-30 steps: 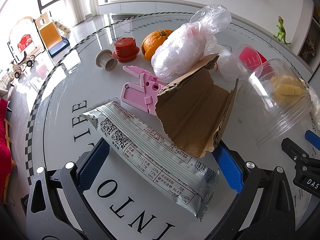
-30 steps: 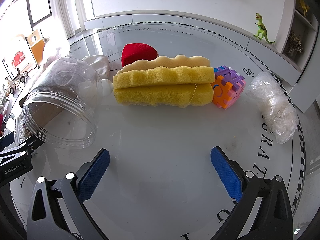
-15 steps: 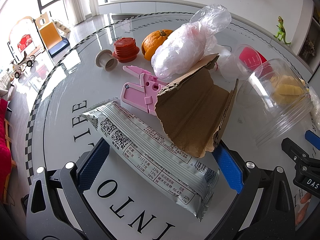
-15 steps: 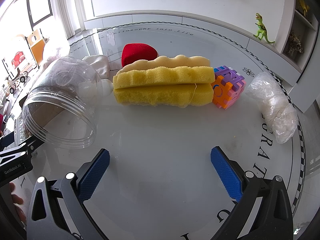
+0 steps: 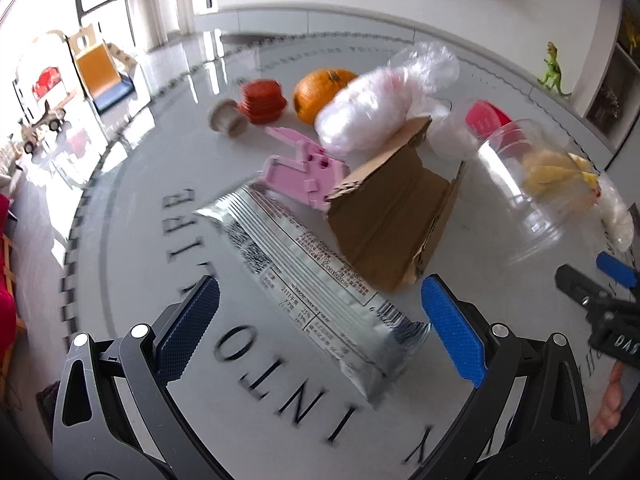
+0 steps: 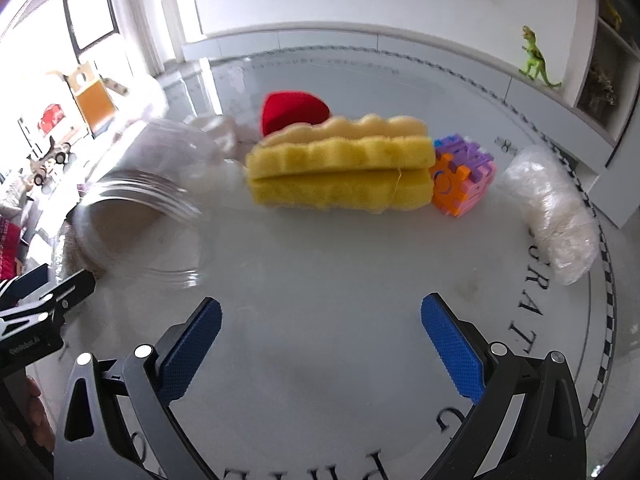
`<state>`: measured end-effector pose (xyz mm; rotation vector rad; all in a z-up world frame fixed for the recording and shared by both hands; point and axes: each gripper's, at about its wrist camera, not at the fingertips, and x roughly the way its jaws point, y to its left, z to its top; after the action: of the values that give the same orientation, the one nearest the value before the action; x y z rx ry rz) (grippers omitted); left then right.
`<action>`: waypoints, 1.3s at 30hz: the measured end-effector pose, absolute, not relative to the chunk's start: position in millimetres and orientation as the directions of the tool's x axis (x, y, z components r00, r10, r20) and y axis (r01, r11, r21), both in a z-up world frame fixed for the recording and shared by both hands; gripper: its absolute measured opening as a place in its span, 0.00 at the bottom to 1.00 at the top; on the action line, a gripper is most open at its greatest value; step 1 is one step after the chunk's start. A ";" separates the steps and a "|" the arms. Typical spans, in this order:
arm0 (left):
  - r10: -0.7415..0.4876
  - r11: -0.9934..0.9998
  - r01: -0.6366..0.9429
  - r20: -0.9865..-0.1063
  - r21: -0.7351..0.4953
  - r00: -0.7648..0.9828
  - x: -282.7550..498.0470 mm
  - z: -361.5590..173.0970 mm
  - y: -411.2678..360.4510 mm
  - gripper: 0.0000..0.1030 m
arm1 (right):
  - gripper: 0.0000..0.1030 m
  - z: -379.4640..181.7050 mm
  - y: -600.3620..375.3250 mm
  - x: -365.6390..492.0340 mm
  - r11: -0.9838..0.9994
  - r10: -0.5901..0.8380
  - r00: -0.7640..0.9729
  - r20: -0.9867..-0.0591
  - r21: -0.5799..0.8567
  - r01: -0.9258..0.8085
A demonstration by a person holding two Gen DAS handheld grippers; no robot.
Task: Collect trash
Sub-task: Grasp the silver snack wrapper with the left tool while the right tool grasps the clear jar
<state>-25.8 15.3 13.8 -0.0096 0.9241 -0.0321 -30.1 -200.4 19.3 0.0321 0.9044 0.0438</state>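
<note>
Wrapper (image 5: 316, 276): silver-grey, black print. Cardboard (image 5: 392, 216): brown. Clip (image 5: 304, 168), at wrapper's 12 o'clock: pink. Orange (image 5: 318, 94): orange. Sponge (image 6: 340, 168): yellow. Puzzle cube (image 6: 462, 180), at sponge's 3 o'clock: orange, purple, pink. Gripper pads (image 6: 452, 344): blue. Table (image 6: 320, 280): pale grey, black lettering.

On the table (image 5: 132, 240) a snack wrapper (image 5: 316, 280) lies nearest, with torn cardboard (image 5: 396, 216) to its right and a clip (image 5: 304, 172) behind it. Behind the cardboard rests a plastic bag (image 5: 372, 116), with an orange (image 5: 320, 92) to its left. A jar (image 5: 536, 184) lies on its side at the right.
</note>
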 end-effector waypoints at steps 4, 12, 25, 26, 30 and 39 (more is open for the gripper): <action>-0.038 0.999 0.016 -0.777 -0.036 0.628 -43.3 23.3 29.0 0.95 | 0.96 36.6 -189.6 -44.3 0.996 0.081 0.645 -0.760 0.044 -0.074; -0.078 0.995 0.005 -0.762 -0.098 0.643 -54.9 28.9 45.9 0.95 | 0.57 49.3 -163.1 -28.4 0.986 0.108 0.631 -0.769 0.001 -0.168; -0.134 0.971 -0.095 -0.826 -0.220 0.547 -26.5 18.5 67.7 0.95 | 0.05 49.8 -149.8 -2.7 0.986 0.087 0.644 -0.760 -0.029 -0.167; -0.127 0.971 -0.106 -0.835 -0.216 0.536 -23.0 16.9 65.6 0.95 | 0.05 51.2 -151.8 -5.4 0.986 0.086 0.649 -0.755 -0.028 -0.163; -0.093 0.972 -0.140 -0.857 -0.189 0.506 -10.8 11.5 52.4 0.95 | 0.05 59.6 -158.6 -19.1 0.988 0.087 0.678 -0.730 -0.026 -0.155; -0.087 0.986 -0.072 -0.838 -0.148 0.538 -0.4 10.5 22.2 0.49 | 0.05 74.4 -163.5 -32.6 0.985 0.130 0.693 -0.709 0.015 -0.170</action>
<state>-0.4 22.2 10.5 -0.1726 1.0035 -0.0087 -32.6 -163.5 74.4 -0.0533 0.7874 0.1679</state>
